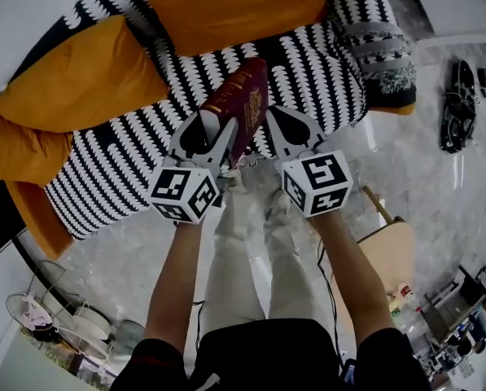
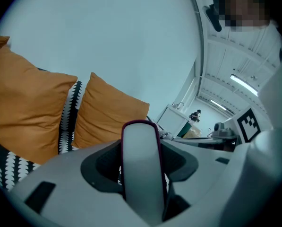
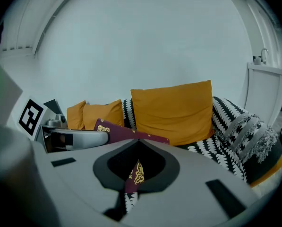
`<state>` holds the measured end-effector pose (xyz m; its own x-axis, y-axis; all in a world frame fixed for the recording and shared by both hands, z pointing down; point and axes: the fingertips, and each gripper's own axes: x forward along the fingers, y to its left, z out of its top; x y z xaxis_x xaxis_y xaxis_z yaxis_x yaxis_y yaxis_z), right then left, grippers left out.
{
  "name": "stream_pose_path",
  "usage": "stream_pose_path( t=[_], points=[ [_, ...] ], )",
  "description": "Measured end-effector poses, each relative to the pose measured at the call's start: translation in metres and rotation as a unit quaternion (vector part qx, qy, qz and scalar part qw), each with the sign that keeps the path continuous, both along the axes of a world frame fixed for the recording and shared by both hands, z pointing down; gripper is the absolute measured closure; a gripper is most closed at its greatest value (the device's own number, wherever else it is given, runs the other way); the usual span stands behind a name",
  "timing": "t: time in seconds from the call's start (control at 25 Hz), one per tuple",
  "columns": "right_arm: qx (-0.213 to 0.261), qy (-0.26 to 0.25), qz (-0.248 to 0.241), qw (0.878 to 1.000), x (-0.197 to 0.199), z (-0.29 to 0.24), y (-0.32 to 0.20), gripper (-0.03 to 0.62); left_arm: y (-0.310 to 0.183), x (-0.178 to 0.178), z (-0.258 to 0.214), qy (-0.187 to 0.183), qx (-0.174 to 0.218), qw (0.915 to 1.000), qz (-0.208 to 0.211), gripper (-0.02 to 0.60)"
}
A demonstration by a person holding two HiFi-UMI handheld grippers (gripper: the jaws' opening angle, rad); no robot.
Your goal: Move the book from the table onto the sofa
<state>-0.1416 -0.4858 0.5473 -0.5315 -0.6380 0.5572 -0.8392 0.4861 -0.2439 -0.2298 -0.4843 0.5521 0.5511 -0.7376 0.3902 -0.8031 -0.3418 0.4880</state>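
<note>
A dark red book with a gold emblem hangs tilted above the seat of the black-and-white patterned sofa. My left gripper is shut on its thick page edge, which fills the gap between the jaws in the left gripper view. The right gripper holds the book's other side. There the red cover runs between the closed jaws of that gripper. The book's lower part is hidden behind both grippers.
Orange cushions lean on the sofa's back, and a grey patterned throw lies over its right arm. Dark shoes lie on the pale floor at the right. A light wooden piece of furniture stands beside my right arm.
</note>
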Motion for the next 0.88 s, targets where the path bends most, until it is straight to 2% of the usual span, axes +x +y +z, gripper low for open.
stream_pose_path(
  t=[0.48, 0.88],
  points=[
    [-0.009, -0.008, 0.017, 1.000, -0.001, 0.040, -0.008, 0.588, -0.013, 0.009, 0.046, 0.008, -0.007, 0.9999, 0.004, 0.337],
    [-0.026, -0.005, 0.039, 0.999, 0.012, 0.072, 0.001, 0.588, -0.015, 0.023, 0.076, 0.025, -0.020, 0.9994, 0.009, 0.337]
  ],
)
